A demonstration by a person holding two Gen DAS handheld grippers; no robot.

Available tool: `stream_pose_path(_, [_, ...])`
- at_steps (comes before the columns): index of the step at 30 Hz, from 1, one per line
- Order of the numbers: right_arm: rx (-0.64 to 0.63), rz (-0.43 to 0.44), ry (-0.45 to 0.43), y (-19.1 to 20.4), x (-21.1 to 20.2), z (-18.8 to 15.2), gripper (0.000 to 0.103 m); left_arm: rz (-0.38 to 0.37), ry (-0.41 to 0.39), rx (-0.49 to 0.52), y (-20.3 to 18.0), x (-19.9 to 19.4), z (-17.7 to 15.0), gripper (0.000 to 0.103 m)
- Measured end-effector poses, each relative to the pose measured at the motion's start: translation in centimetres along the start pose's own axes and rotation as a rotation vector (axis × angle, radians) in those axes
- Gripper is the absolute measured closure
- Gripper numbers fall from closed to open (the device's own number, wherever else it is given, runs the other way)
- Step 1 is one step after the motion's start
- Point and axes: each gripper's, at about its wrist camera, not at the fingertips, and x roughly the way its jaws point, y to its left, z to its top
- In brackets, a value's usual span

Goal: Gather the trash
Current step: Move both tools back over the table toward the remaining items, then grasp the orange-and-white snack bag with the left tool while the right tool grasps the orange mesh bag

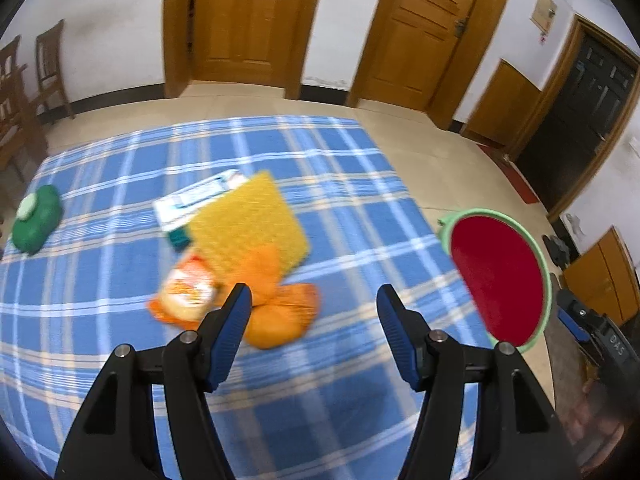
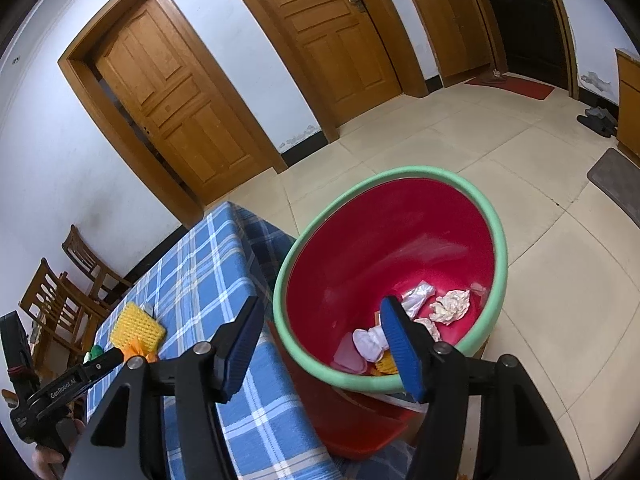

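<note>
A: While you hold the left gripper [image 1: 314, 300] low in the frame, its two blue fingers [image 1: 236, 320] stand wide apart, with nothing between them.

B: What do you see just past the fingers?

A: Touching the tip of the left finger in the picture, at centre, an orange snack bag [image 1: 188, 292] lies next to an orange cloth [image 1: 280, 312]. Both are blurred. Above them lies a yellow knitted pad [image 1: 248, 220], which partly covers a white paper pack [image 1: 192, 200]. All rest on the blue checked tablecloth [image 1: 340, 184]. At the far left of the frame sits a green container with a white cap [image 1: 36, 220].

B: And your right gripper [image 2: 320, 328]?

A: It is released too; the fingers are spread and hold nothing. You have it over the near rim of the red bin with the green rim [image 2: 496, 240], at centre right of the frame, just beside the table edge. In the bottom of the bin lie crumpled white paper [image 2: 450, 306], a silver wrapper [image 2: 418, 296] and a pink piece [image 2: 350, 354]. In the lower left of that view your left gripper [image 2: 100, 364] shows near the yellow pad [image 2: 136, 326].
</note>
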Motion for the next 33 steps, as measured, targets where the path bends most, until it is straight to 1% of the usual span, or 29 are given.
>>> stream_pose_path(7, [-0.023,-0.006,0.020,1.3,0.7,-0.5,0.038,0.090,-0.006,-0.031,4.2,-0.4,-0.2,0.038])
stream_pose_path(11, [-0.030,-0.007,0.033,1.6,1.1,-0.9,0.038,0.161,0.019,-0.021,5.9,0.3,-0.4,0.038])
stream_pose_path(16, [-0.039,-0.018,0.043,2.0,1.4,-1.3,0.038,0.203,0.044,-0.018,7.6,1.6,-0.8,0.038])
stream_pose_path(18, [-0.041,-0.023,0.048,2.1,1.5,-1.3,0.038,0.205,0.054,-0.014,7.9,2.2,-0.9,0.038])
stream_pose_path(20, [-0.042,-0.029,0.053,2.2,1.7,-1.5,0.038,0.191,0.058,-0.009,8.0,2.6,-0.8,0.037])
stream_pose_path(22, [-0.043,-0.033,0.060,2.2,1.9,-1.6,0.038,0.186,0.057,0.000,7.8,2.8,-0.5,0.036])
stream_pose_path(28, [-0.050,-0.042,0.075,2.5,2.3,-1.8,0.038,0.172,0.066,0.050,6.8,4.4,0.2,0.036])
stream_pose_path(33, [-0.051,-0.048,0.086,2.5,2.6,-1.9,0.038,0.162,0.072,0.040,6.7,5.8,0.6,0.036])
